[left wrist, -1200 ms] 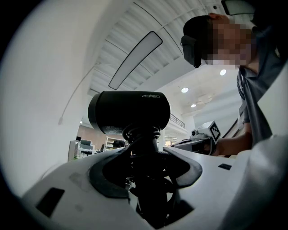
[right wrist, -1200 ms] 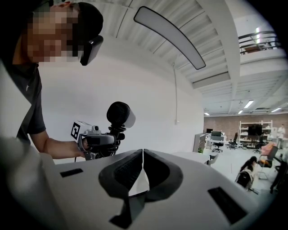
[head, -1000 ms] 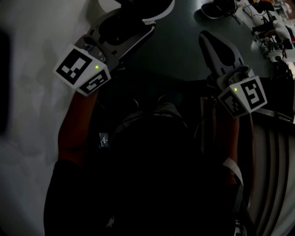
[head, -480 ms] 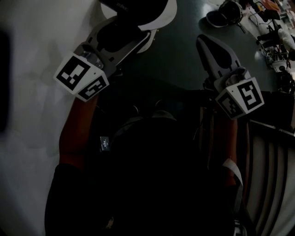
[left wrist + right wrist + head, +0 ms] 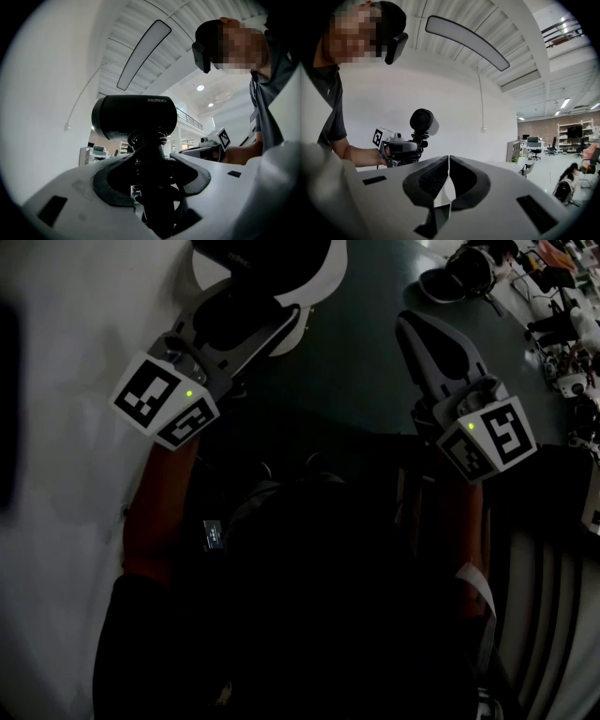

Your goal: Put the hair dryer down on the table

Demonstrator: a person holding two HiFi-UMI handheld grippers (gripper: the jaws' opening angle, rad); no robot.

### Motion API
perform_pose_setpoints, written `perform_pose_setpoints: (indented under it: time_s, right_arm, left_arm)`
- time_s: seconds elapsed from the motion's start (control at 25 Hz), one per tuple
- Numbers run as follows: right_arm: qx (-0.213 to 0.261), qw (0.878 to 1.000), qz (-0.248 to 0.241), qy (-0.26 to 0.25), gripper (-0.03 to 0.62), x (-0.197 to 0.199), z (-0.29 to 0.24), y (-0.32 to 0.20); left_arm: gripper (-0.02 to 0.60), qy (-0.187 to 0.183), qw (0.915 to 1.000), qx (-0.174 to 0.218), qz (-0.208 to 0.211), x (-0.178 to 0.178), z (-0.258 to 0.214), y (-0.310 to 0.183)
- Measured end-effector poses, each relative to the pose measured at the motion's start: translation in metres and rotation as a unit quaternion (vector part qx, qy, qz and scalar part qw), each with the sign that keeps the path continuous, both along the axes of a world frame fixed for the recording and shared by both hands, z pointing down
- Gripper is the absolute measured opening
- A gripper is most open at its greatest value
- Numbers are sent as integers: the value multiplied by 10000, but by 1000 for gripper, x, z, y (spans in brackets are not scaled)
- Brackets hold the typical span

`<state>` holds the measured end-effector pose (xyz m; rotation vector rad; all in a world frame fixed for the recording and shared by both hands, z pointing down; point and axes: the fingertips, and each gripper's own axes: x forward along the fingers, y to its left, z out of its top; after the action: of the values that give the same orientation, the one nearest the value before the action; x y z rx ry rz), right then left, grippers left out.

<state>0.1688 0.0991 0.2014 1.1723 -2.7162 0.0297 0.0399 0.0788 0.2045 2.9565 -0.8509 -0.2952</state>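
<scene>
The left hand-held gripper (image 5: 152, 171) grips the handle of the black, white-rimmed plastic hair dryer (image 5: 134, 116), jaws wide around it, barrel uppermost, seemingly raised above the dark tabletop (image 5: 366, 362). The right hand-held gripper (image 5: 449, 161) is closed, empty.

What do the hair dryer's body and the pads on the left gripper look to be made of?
The hair dryer: probably moulded plastic, a matte black shell with printed lettering; the right gripper view shows a smooth white section too. The pads of the left gripper: dark, dull, rubber-like inserts set in a pale hard shell, likely plastic; can't confirm.
</scene>
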Motion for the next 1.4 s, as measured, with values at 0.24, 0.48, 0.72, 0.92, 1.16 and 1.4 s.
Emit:
perform_pose_setpoints:
  time_s: [0.24,0.48,0.72,0.92,1.16,1.4]
  right_arm:
    - [143,9997,14,-184,9,3,-69,29]
    - [87,9996,78,-270,9,-13,-77,28]
    - [43,9994,172,-286,9,-11,-75,26]
    - [89,9991,284,-301,9,-7,-77,28]
    - [107,9985,411,-352,9,-5,-72,30]
    - [100,9982,476,-356,9,-4,-69,31]
  left_arm:
    - [224,-126,9998,149,-54,0,-75,26]
    - [224,-178,9996,226,-46,-19,-90,28]
    - [224,-152,9997,184,36,-18,-91,23]
    - [224,-137,9998,143,91,-18,-87,22]
    - [224,-169,9996,164,172,-18,-85,21]
    - [224,-142,9996,145,220,-18,-85,20]
